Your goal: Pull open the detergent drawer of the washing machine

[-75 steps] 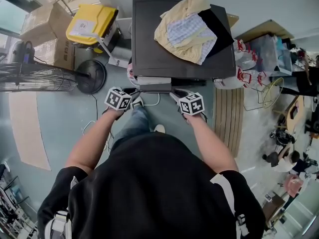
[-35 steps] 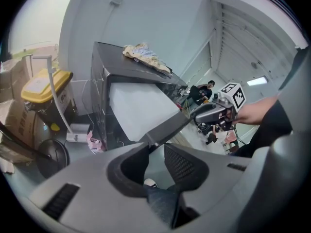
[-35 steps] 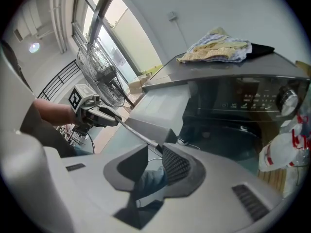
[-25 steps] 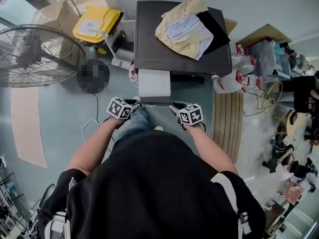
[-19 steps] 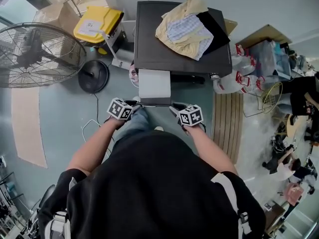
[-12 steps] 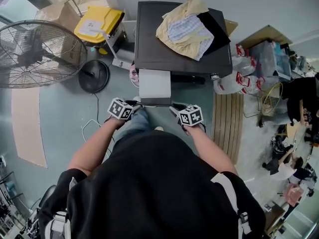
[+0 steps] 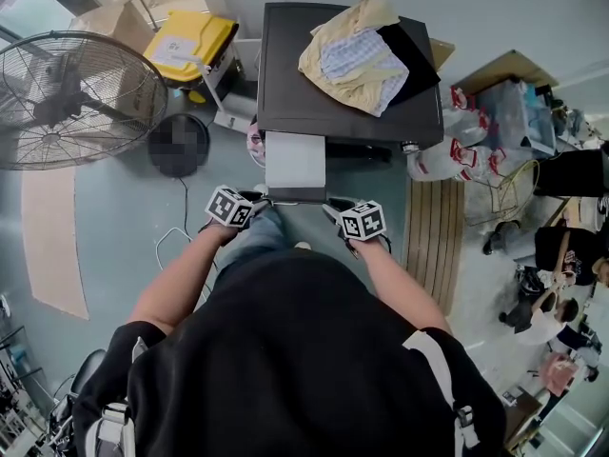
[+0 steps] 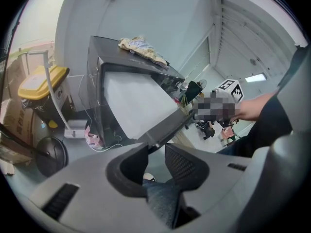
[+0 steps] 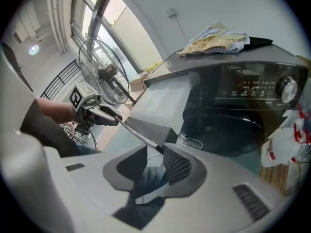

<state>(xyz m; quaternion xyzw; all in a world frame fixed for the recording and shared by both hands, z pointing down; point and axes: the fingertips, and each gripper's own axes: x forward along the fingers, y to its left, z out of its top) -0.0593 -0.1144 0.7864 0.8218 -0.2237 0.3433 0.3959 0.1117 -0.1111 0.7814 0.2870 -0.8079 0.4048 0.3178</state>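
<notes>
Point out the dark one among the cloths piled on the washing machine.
The black cloth at the pile's right edge in the head view; the yellow cloth and blue checked cloth are pale.

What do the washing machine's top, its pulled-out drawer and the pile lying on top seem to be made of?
The washing machine top looks like dark painted metal or plastic, smooth with a faint sheen. The drawer seems pale matte plastic, flat and even. The pile is soft cloth: folds, a checked pattern.
</notes>
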